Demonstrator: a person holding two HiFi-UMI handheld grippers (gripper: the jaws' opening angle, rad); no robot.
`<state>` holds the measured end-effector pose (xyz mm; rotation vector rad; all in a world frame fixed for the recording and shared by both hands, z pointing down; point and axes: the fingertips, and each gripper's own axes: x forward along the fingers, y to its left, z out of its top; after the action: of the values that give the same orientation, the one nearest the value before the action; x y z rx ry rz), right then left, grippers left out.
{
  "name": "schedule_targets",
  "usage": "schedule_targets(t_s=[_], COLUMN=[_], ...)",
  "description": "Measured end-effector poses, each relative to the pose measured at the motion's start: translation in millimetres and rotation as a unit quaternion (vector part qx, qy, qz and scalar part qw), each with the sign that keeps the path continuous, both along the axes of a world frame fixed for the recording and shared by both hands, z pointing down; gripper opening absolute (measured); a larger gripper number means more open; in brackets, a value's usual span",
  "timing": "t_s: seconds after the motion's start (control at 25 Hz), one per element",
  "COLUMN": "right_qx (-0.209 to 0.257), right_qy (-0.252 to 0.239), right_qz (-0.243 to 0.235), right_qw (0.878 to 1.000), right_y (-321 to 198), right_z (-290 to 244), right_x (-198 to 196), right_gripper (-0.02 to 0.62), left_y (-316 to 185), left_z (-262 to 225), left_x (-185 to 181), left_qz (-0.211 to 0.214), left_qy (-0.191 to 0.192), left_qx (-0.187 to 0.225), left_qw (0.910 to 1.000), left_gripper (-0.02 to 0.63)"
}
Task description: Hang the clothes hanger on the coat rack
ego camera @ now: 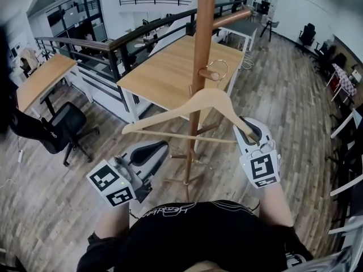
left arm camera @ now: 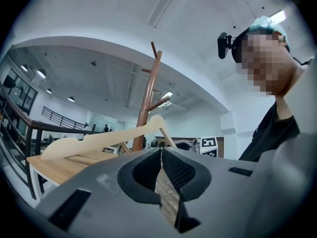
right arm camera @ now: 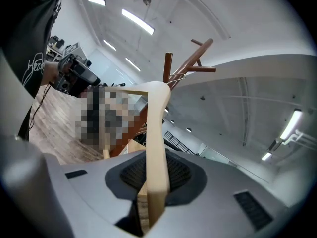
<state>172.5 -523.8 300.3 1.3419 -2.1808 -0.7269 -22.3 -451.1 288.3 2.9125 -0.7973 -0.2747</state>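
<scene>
- Head view: the coat rack [ego camera: 202, 33] stands right in front of the person, with a wooden table [ego camera: 164, 72] behind it. The wooden hanger [ego camera: 198, 103] is held up against the pole, roughly level, so that its metal hook [ego camera: 222, 67] meets a short peg [ego camera: 209, 74]. The hook loops about the peg's tip; I cannot tell whether it bears on it yet.
- The right gripper [ego camera: 248, 128] has the hanger by its right shoulder end. Gripping out there, away from the hook, leaves the hook free to go over the peg. The left gripper [ego camera: 159, 147] hangs lower, apart from the hanger's left end, and plays no part in the hold.
- Left gripper view: the left gripper [left arm camera: 160, 150] has its jaws drawn together at the tips with nothing between them. The hanger [left arm camera: 99, 140] crosses the view beyond them, in front of the coat rack [left arm camera: 147, 103].
- Right gripper view: the right gripper [right arm camera: 154, 172] is clamped on the hanger [right arm camera: 157, 128], with the wooden arm filling the narrow gap between the pads. The arm runs straight away toward the coat rack [right arm camera: 185, 68], so the hand can probably steer the far hook by its own aim.
</scene>
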Motion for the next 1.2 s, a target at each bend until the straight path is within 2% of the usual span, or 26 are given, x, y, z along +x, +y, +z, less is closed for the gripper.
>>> schedule_targets(t_s=[0.72,1.2], right_qx=[0.018,0.006], right_qy=[0.009,0.011], right_qz=[-0.019,-0.023], right_qw=[1.0,1.0], right_y=[-20.4,-30.2], right_z=[11.8,30.5], right_x=[-20.3,-23.1], right_gripper=[0.099,0.099], left_y=[-15.3,-18.8], left_z=[9.2,16.9], left_x=[-17.5,-25.2], left_qz=[-0.011,-0.02], left_qy=[0.013,0.018], left_qx=[-0.003,-0.008], left_qw=[0.9998,0.9996], left_gripper=[0.017,0.017])
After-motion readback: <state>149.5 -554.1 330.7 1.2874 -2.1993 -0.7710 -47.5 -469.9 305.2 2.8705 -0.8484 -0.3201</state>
